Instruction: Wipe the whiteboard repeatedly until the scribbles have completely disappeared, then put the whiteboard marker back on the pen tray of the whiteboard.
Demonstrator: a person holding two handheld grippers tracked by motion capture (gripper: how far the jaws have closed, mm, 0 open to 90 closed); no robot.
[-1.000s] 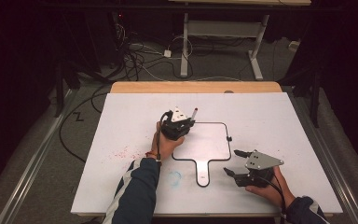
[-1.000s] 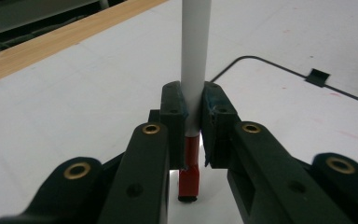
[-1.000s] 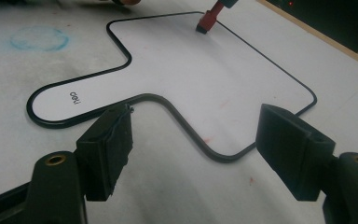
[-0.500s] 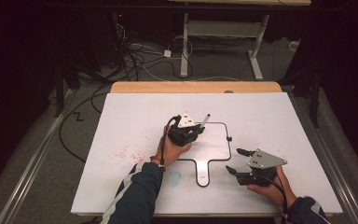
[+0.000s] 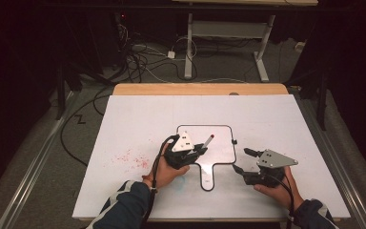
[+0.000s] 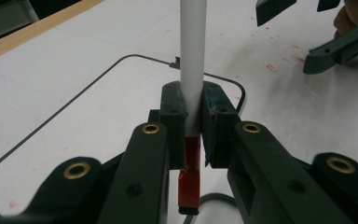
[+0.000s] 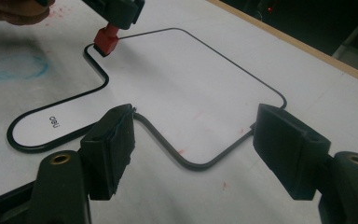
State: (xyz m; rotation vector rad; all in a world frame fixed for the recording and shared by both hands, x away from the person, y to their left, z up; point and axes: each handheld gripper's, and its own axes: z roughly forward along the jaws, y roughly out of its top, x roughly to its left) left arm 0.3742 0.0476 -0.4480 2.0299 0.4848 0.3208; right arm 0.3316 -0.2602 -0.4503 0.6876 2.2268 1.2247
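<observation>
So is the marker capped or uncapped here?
Capped, it seems: the marker in the left gripper ends in a blocky red cap with no tip showing, hovering over the small whiteboard.

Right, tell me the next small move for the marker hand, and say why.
Probably lower the marker until its tip meets the small whiteboard. The left hand-held gripper is clamped on the marker, which in the high view hangs tilted over the board's lower left part. The right hand-held gripper stands open at the board's edge, perhaps to steady it.
</observation>
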